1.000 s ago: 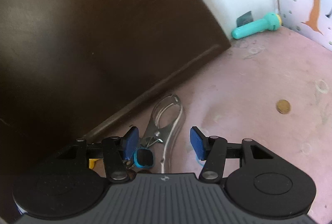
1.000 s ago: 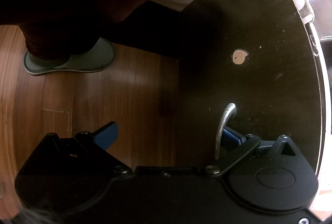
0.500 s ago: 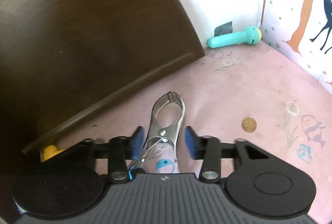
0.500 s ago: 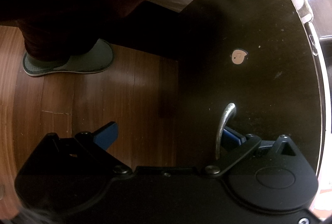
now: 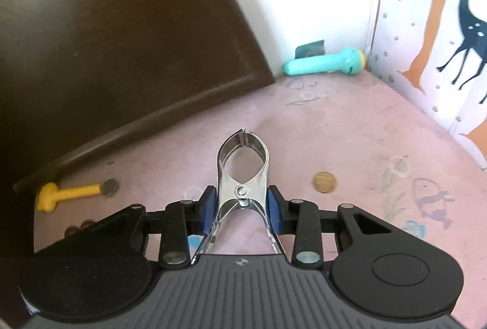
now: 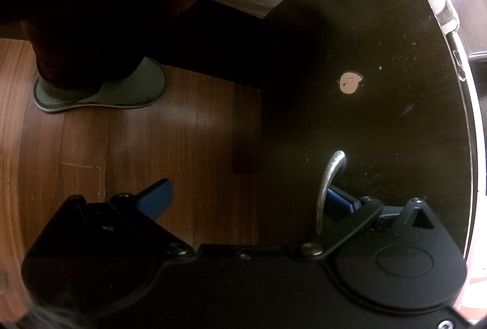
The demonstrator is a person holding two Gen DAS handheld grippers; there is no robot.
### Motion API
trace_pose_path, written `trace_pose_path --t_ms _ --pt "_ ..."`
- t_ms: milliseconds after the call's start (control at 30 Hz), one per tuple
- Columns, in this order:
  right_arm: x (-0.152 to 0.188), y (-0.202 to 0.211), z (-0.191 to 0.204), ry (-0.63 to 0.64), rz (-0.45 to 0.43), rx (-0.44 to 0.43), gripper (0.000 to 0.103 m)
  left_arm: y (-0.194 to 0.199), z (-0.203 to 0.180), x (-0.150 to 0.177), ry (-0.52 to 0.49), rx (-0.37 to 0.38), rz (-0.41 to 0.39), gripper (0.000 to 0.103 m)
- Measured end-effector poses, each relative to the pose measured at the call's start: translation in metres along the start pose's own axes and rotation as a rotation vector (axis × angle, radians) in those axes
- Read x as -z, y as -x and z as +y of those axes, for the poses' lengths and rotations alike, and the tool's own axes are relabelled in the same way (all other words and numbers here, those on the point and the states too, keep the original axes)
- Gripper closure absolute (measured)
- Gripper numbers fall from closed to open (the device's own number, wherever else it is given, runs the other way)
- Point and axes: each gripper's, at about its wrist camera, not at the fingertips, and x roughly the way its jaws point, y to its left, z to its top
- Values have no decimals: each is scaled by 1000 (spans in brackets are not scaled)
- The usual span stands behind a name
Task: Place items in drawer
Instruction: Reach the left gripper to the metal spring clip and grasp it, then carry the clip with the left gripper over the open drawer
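Observation:
A shiny metal spring clip (image 5: pixel 243 164) lies on the pink liner (image 5: pixel 350 128) of the drawer, its closed jaws pointing away from me. My left gripper (image 5: pixel 242 207) is closing on it, and both blue pads (image 5: pixel 208 208) touch the clip's sides just behind the pivot. In the right wrist view my right gripper (image 6: pixel 248 193) stands wide open at the dark drawer front (image 6: pixel 380 122). Its right fingertip (image 6: pixel 339 198) sits hooked behind the curved metal handle (image 6: pixel 330 176), while the left finger hangs over the wooden floor.
A teal torch-shaped toy (image 5: pixel 324 64) lies at the far corner. A yellow peg (image 5: pixel 68 194) and small coins (image 5: pixel 324 182) rest on the liner. A dark wooden panel (image 5: pixel 121 40) overhangs the left side and a patterned wall (image 5: pixel 441 40) closes the right. A person's slippered foot (image 6: pixel 100 91) stands on the floor.
My left gripper swung round and squared up to the clip, then its jaws narrowed until the pads met the clip's sides. The right gripper stayed still at the handle.

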Motion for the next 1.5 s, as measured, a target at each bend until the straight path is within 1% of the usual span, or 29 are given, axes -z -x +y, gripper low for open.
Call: trace_pose_path --t_ms 167,267,433,500,567,733,900,1000,1100,1167,1267,1333,1367,1500 --pt "0 -2 -3 10 4 -3 0 33 -17 10 47 1 -33 69" --pt "0 -2 -6 17 6 -9 0 57 -30 20 53 1 -36 69" --pt "-2 -5 -9 26 16 -13 0 101 -40 42 82 14 -61 69" --pt "-4 -7 -10 24 25 -15 0 120 -41 51 98 27 -83 69" --pt "-7 -7 -11 21 35 -18 0 136 -42 63 135 29 -103 69" --pt "-7 -9 -8 43 42 -17 0 173 -54 95 196 44 -127 69" --pt "-8 -9 -7 43 48 -17 0 206 -80 128 206 58 -168 69" --pt "-8 -7 -6 42 51 -16 0 221 -100 147 171 76 -173 69" --pt "-8 -7 -6 40 53 -15 0 236 -120 167 112 123 -165 69" --pt "-7 -6 -5 40 52 -14 0 233 -129 178 81 160 -124 69" --pt "-7 -6 -4 46 50 -12 0 212 -139 193 11 182 -19 69" --pt "-7 -5 -3 41 53 -11 0 196 -142 203 8 196 44 69" --pt "-8 -5 -3 38 55 -11 0 187 -144 209 7 199 77 69" --pt "-9 -5 -2 29 65 -10 0 152 -150 230 -12 161 210 69"
